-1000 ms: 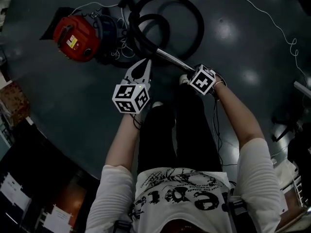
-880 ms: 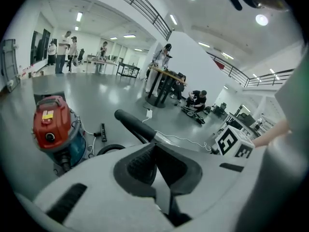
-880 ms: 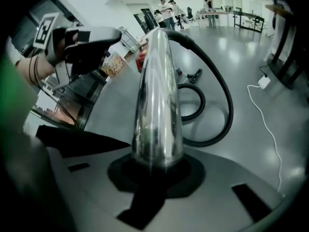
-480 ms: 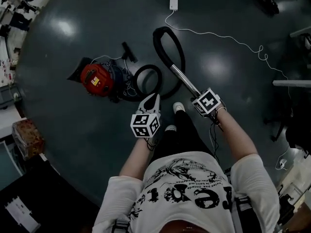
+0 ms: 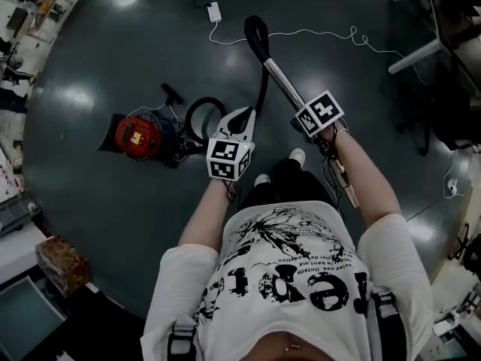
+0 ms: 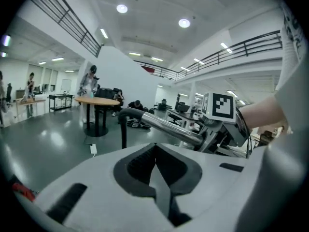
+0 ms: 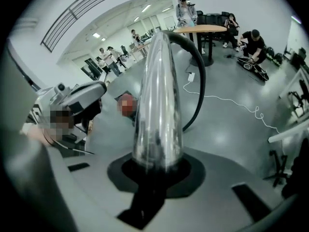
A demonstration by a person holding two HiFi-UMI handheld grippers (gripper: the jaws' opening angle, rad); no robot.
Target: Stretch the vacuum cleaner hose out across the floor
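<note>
The right gripper (image 5: 301, 105) clamped the metal tube (image 5: 279, 77) of the hose (image 5: 257, 32), its long axis pointing away from the red vacuum cleaner (image 5: 137, 136), while the left gripper (image 5: 242, 120), shut and empty, hung nearer that cleaner.

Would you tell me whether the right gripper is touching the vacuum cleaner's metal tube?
Touching. The right gripper view shows the metal tube standing up from between the jaws of the right gripper, which are clamped on its lower end.

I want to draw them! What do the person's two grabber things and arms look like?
The left gripper and right gripper are pale grey with black-lined jaws. Each carries a white cube with black square markers. A thin dark cable runs by the right wrist. The person wears a white short-sleeved T-shirt with black print.
</note>
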